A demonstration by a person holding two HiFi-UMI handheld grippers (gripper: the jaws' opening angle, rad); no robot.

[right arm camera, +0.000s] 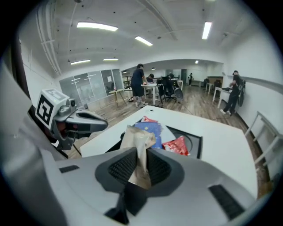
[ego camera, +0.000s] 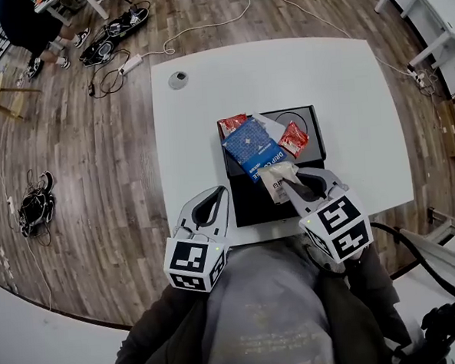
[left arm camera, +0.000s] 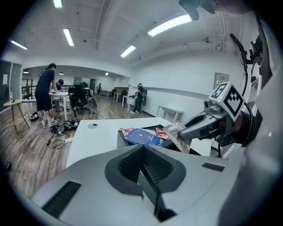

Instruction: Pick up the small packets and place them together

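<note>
One beige packet (right arm camera: pixel 139 140) sat pinched in the near-closed right claw (right arm camera: pixel 139 164), blue packet (ego camera: pixel 250 147) and red packets (ego camera: pixel 292 139) just ahead of its tips, so a firm hold and low release onto them looked best; left claw (ego camera: pixel 215 195) shut, empty.

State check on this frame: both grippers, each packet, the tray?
right gripper: shut on the beige packet
beige packet: pinched in the jaws, crumpled, hanging from them
left gripper: shut, empty
blue packet: lying on the tray, not held
left red packet: on the tray, not held
right red packet: on the tray, not held
black tray: resting on the white table
</note>
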